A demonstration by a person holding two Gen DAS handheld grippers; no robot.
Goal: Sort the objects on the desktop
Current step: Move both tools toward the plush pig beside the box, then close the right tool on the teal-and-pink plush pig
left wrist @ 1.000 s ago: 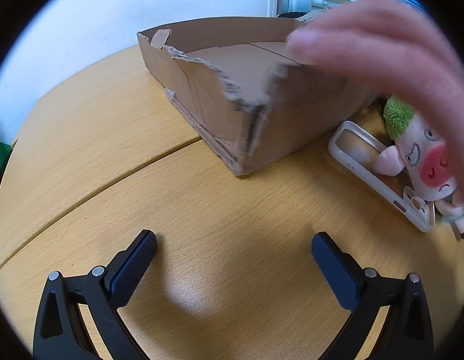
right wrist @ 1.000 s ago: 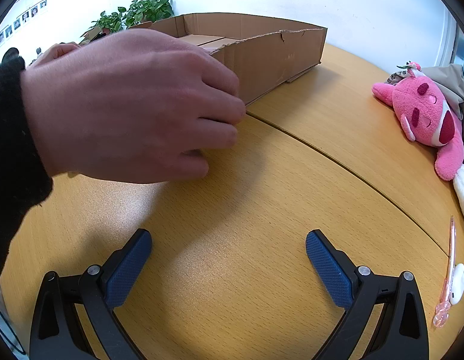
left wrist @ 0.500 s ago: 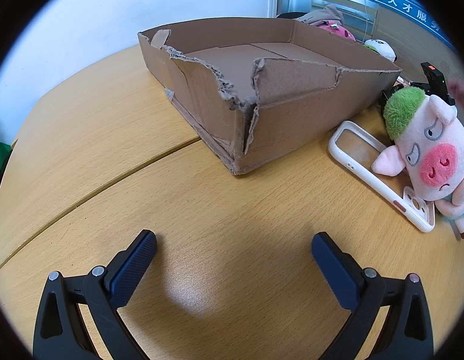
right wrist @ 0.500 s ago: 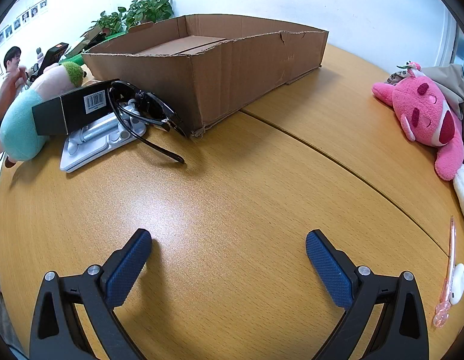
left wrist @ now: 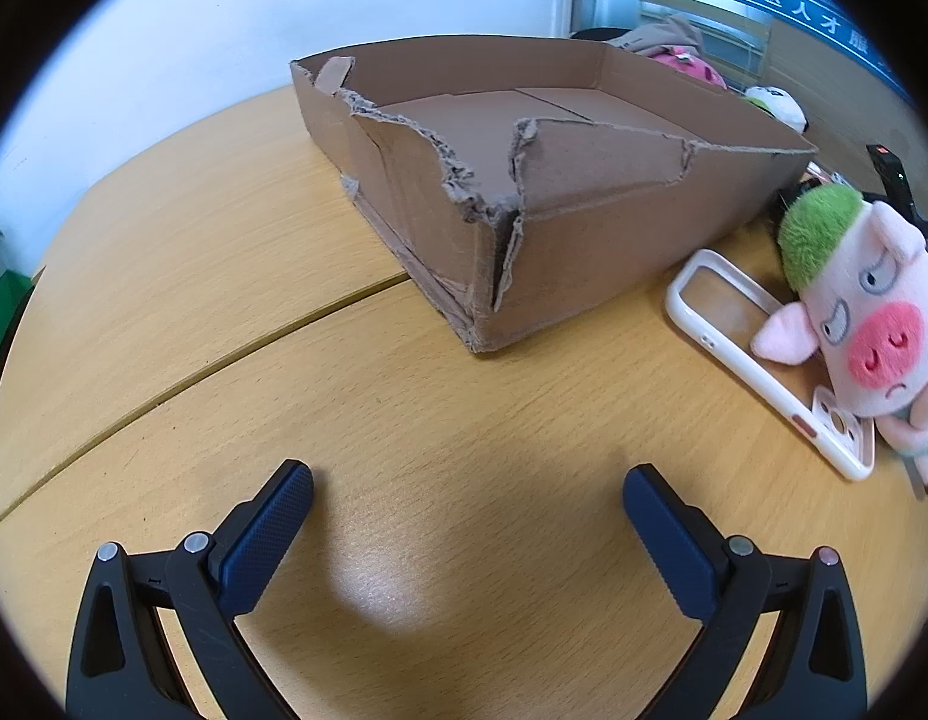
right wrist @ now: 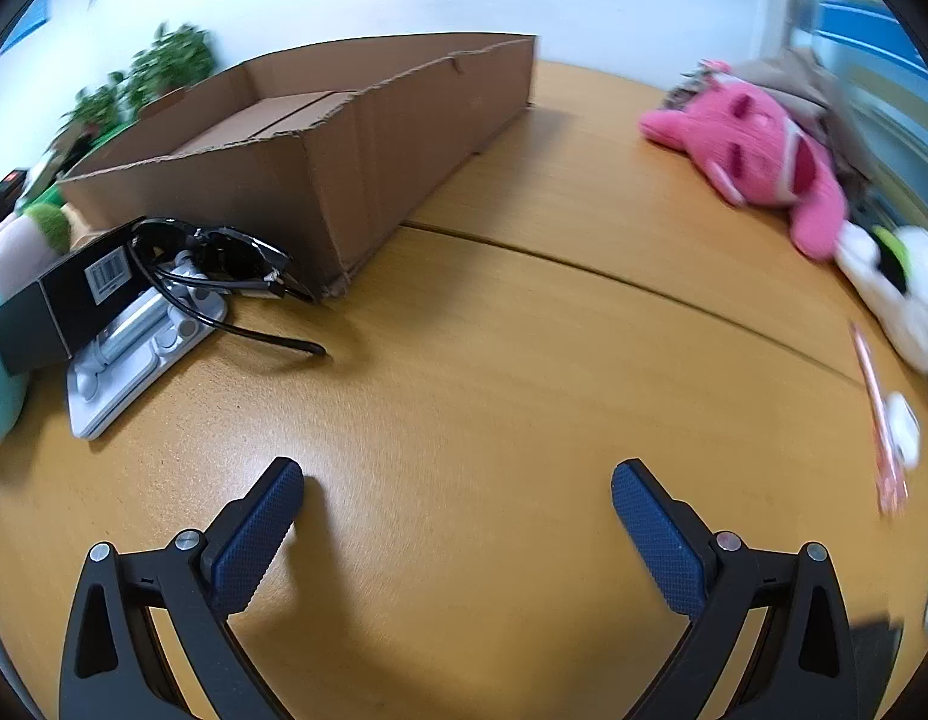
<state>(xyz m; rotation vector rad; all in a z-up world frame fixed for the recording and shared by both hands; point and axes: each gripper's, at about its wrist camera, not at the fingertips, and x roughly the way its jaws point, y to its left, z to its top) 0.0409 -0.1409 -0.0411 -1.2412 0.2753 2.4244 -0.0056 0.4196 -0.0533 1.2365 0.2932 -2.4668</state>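
A torn, empty cardboard box (left wrist: pixel 583 192) sits on the wooden table; it also shows in the right wrist view (right wrist: pixel 344 138). Right of it in the left wrist view lie a white phone case (left wrist: pixel 757 354) and a pig plush with green hair (left wrist: pixel 865 312). In the right wrist view, black sunglasses (right wrist: pixel 224 264), a black barcoded box (right wrist: pixel 62 300) and a white folded stand (right wrist: pixel 140 354) lie left of the box. A pink plush (right wrist: pixel 757 156) and a white plush (right wrist: pixel 895 288) lie right. My left gripper (left wrist: pixel 466 495) and right gripper (right wrist: pixel 458 492) are open and empty above bare table.
A pink pen-like item with a white piece (right wrist: pixel 883 420) lies at the right edge in the right wrist view. A seam (left wrist: pixel 194 366) crosses the table. A potted plant (right wrist: pixel 164 66) stands behind the box. A black device (left wrist: pixel 892 180) stands behind the pig plush.
The person's hand that covered the objects has withdrawn. The right gripper has swung to the right, blurring its view; the left gripper has stayed still.
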